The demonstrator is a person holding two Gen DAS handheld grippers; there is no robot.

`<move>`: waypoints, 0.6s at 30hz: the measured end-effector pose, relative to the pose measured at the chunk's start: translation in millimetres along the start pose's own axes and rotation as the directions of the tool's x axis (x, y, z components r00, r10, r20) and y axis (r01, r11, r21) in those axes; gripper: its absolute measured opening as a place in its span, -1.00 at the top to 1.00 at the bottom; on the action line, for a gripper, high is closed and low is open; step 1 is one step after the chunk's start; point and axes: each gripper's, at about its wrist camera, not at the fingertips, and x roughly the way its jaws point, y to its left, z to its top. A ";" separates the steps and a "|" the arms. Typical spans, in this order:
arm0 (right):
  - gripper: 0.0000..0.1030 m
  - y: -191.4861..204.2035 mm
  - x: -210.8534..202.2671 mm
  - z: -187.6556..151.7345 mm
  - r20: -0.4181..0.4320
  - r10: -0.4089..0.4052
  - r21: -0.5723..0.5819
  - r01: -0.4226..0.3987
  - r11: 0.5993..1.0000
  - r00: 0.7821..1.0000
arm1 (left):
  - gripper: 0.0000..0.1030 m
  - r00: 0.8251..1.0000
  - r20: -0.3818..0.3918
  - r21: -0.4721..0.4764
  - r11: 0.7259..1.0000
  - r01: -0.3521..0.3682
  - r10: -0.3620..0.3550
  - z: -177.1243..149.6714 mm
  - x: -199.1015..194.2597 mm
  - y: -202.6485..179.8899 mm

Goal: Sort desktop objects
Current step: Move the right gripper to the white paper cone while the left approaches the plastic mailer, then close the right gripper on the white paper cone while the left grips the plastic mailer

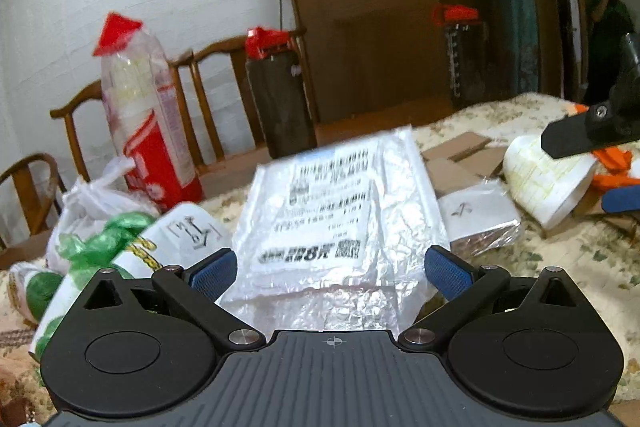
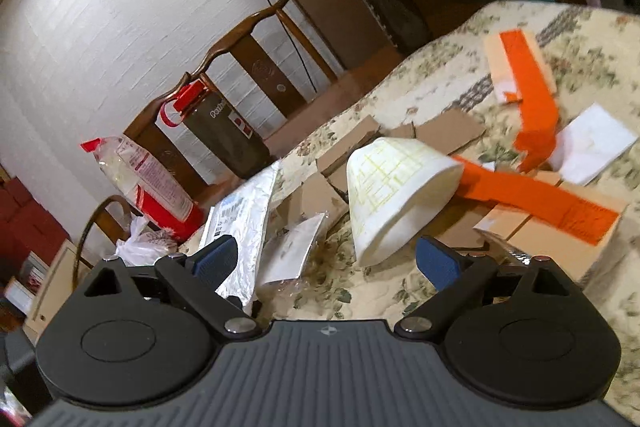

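Note:
A silver bubble mailer (image 1: 336, 219) with a printed label lies right ahead of my left gripper (image 1: 330, 271). Its near end sits between the wide-open blue pads, and I see no contact. In the right wrist view the mailer (image 2: 244, 227) is by the left finger. My right gripper (image 2: 334, 261) is open and empty above the floral tablecloth (image 2: 380, 287). Just beyond it a white paper cup (image 2: 400, 195) lies on its side. A black finger (image 1: 576, 137) of the right gripper shows over the cup (image 1: 548, 183) in the left wrist view.
A small foil packet (image 1: 476, 219) lies beside the mailer. Cardboard pieces (image 2: 452, 131) and orange strips (image 2: 532, 195) lie past the cup. Plastic bags (image 1: 92, 211), a red noodle pack (image 1: 148, 115) and dark red-lidded bottles (image 1: 280, 99) stand left. A person (image 1: 608, 27) stands in the far doorway.

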 end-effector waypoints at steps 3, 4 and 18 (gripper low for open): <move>-0.85 -4.4 8.2 0.8 -0.002 0.018 0.023 -0.018 1.000 1.000 | -0.80 1.000 0.002 -0.015 0.999 0.028 -0.028 1.1 0.8 2.6; -0.84 -5.9 11.2 1.4 -0.002 0.023 0.030 -0.023 0.999 1.000 | -0.64 0.999 -0.005 -0.013 0.999 0.037 -0.037 1.1 2.1 2.2; 0.94 -2.1 28.3 -10.0 0.015 -0.003 -0.054 0.004 0.999 1.000 | 0.61 0.997 0.014 0.023 0.996 0.081 -0.081 -1.5 -7.2 -0.2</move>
